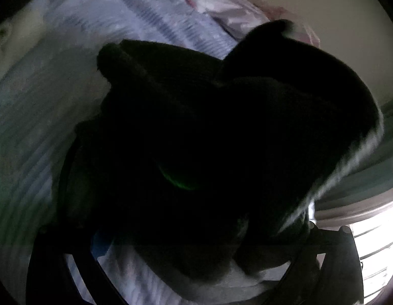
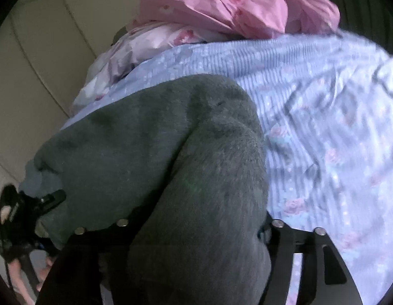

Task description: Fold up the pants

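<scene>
The pants are dark grey fleece, bunched on a blue floral bedsheet. In the right wrist view they drape over my right gripper and hide its fingertips; the cloth passes between the black finger bases, so it looks shut on the fabric. My left gripper shows at the far left, clamped on the pants' edge. In the left wrist view the pants are a dark mass over the lens and over my left gripper, with only its black frame showing.
Crumpled pink bedding lies at the far end of the bed. A cream wall or wardrobe door stands on the left. A bright window shows at the lower right of the left wrist view.
</scene>
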`<state>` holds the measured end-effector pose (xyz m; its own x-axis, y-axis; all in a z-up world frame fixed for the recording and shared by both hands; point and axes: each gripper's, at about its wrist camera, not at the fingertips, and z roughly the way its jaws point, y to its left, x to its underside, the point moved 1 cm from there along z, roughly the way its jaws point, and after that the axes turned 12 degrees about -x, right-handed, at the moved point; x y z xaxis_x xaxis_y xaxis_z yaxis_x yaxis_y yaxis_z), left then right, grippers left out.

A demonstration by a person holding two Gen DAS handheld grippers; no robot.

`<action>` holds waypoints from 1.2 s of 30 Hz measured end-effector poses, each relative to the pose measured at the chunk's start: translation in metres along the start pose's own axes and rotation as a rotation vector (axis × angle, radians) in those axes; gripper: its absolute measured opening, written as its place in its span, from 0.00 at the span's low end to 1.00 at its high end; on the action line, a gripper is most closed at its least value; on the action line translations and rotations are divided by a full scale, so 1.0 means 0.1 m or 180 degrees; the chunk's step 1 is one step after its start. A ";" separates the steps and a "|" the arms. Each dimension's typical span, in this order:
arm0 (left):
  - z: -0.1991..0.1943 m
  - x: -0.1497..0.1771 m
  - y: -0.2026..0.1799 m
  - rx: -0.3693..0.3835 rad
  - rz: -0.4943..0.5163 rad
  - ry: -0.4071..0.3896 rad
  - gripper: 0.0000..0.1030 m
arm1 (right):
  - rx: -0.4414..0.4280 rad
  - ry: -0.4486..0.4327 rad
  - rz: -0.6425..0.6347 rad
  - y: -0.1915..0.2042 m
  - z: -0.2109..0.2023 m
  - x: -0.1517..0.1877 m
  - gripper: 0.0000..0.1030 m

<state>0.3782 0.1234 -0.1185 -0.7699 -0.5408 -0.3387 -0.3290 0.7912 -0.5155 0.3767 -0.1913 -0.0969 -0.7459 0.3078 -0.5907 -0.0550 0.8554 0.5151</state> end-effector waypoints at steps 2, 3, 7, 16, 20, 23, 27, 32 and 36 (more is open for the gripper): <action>-0.05 0.03 -0.08 -0.0109 0.0200 -0.0094 0.87 | -0.0177 0.0010 0.0165 -0.12 0.06 0.00 0.67; -0.09 0.04 -0.11 -0.0134 0.0300 -0.0131 0.78 | -0.0251 0.0008 0.0182 -0.15 0.06 0.00 0.63; -0.35 0.04 -0.28 -0.0200 0.0701 -0.0265 0.54 | -0.0492 -0.0067 0.0172 -0.08 -0.09 0.02 0.41; -1.41 0.01 -0.54 0.0165 0.1017 -0.0733 0.46 | -0.0662 -0.0542 -0.0031 0.42 -0.86 0.02 0.34; -1.98 -0.04 -0.58 0.0285 0.1119 -0.0981 0.46 | -0.0712 -0.0746 -0.0317 0.82 -1.34 -0.01 0.34; -2.47 -0.07 -0.48 0.0333 0.1127 -0.1206 0.46 | -0.0814 -0.0868 -0.0521 1.16 -1.62 -0.04 0.34; -3.12 -0.23 -0.21 0.0317 0.1091 -0.1531 0.46 | -0.1026 -0.0950 -0.0780 1.76 -1.87 -0.08 0.34; -3.80 -0.52 0.47 0.0170 0.0878 -0.1831 0.47 | -0.1282 -0.0933 -0.1166 2.66 -1.87 -0.04 0.34; -4.19 -0.75 1.12 -0.0010 0.0649 -0.1993 0.47 | -0.1525 -0.0830 -0.1434 3.45 -1.64 0.08 0.34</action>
<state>0.1700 0.3717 0.1789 -0.3536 -0.4430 -0.8238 -0.2124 0.8958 -0.3905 0.2427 0.0382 0.1775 -0.4018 0.1081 -0.9093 -0.6516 0.6640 0.3668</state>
